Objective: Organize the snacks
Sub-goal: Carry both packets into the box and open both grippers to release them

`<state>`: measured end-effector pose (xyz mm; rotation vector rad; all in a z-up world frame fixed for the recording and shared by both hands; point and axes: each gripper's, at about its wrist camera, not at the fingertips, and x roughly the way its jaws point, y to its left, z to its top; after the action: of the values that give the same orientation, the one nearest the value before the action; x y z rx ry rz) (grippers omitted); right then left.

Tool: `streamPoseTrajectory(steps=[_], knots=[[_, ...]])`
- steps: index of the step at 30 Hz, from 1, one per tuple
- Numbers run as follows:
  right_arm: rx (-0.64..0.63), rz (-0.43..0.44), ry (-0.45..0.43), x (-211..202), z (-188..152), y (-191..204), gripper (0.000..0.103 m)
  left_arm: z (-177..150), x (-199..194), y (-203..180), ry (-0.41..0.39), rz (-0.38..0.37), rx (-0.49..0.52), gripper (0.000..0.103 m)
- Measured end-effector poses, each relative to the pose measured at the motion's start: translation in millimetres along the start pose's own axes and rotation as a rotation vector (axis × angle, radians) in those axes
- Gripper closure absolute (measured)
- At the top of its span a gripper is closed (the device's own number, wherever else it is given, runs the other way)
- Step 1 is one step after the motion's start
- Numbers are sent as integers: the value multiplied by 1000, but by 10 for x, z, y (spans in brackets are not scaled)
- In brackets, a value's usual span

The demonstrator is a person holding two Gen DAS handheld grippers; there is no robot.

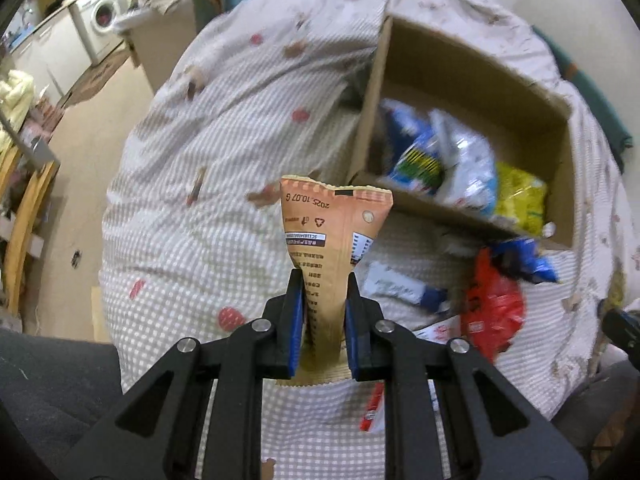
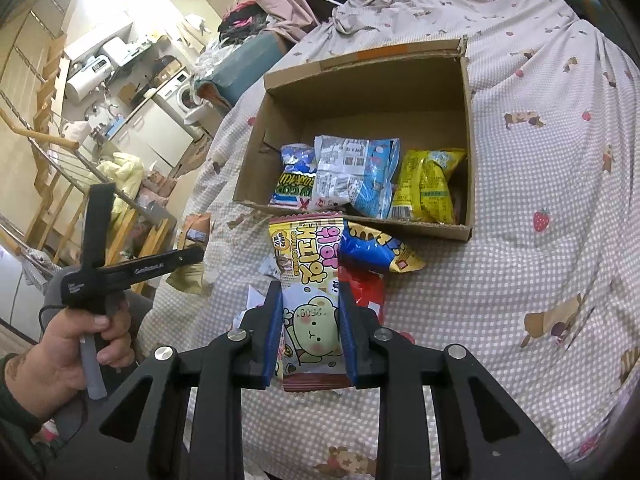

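My left gripper (image 1: 324,276) is shut on an orange snack packet (image 1: 336,220) and holds it upright above the checked bed cover (image 1: 224,140). To its right stands an open cardboard box (image 1: 460,68) with blue, white and yellow packets inside. My right gripper (image 2: 309,286) is shut on a pink and white cookie packet (image 2: 308,252), just in front of the box (image 2: 360,92). A blue packet (image 2: 372,248) and a red packet (image 2: 366,292) lie on the bed between that gripper and the box. At the left of the right wrist view, a hand (image 2: 68,344) holds the left gripper's handle.
The bed drops off at its left edge to a beige floor (image 1: 80,184). A wooden railing (image 2: 48,136) and a washing machine (image 2: 186,98) stand beyond it. A white and blue packet (image 1: 400,288) and the red packet (image 1: 492,312) lie near the box's front wall.
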<state>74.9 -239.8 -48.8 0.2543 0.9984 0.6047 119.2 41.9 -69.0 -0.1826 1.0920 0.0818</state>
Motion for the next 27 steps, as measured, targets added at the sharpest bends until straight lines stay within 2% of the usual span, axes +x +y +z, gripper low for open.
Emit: streamPoseTrajectory(steps=[3, 8, 16, 22, 27], knots=[[14, 9, -33, -67, 19, -23, 76, 84, -224, -96, -71, -55, 26, 89], [69, 21, -87, -164, 92, -112, 76, 289, -473, -256, -155, -81, 105, 89], [110, 23, -180, -269, 453, -197, 76, 672, -441, -371, -148, -120, 122, 88], [114, 6, -196, -139, 729, -261, 76, 932, -307, -477, -142, -125, 131, 88], [132, -14, -198, 74, 939, -375, 76, 1114, -155, -715, -147, -134, 178, 88]])
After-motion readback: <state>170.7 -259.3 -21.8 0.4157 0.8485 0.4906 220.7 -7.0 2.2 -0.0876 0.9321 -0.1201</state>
